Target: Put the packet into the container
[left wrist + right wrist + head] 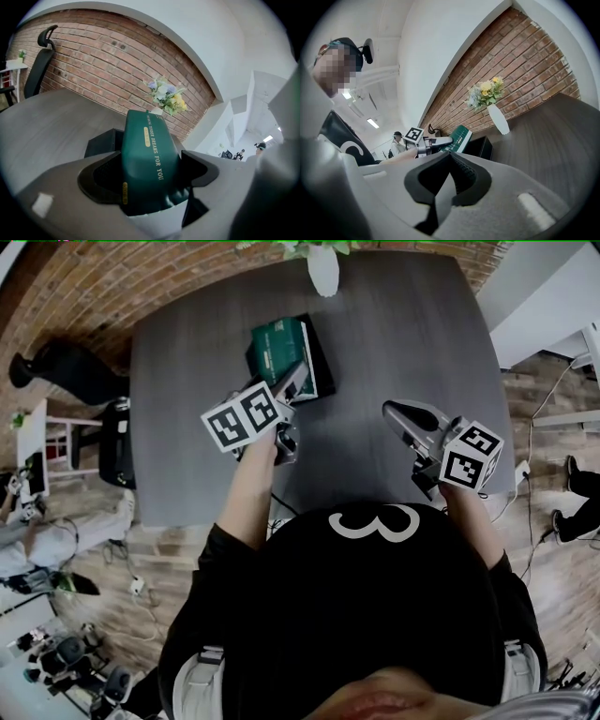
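Note:
A dark green packet (279,346) with gold lettering is held at its near end by my left gripper (292,382), which is shut on it. The packet (147,159) tilts up and forward over a black open container (322,360) on the grey table. In the left gripper view, the container (101,143) shows behind and left of the packet, between the jaws of my left gripper (148,177). My right gripper (394,412) hovers to the right, shut on nothing. Its view shows my right gripper (449,180) closed, with the packet (460,137) and container (481,147) beyond.
A white vase of flowers (323,268) stands at the table's far edge, just behind the container. The grey table (412,334) runs wide to the right. A brick wall rises behind it, with an office chair (40,61) at the left.

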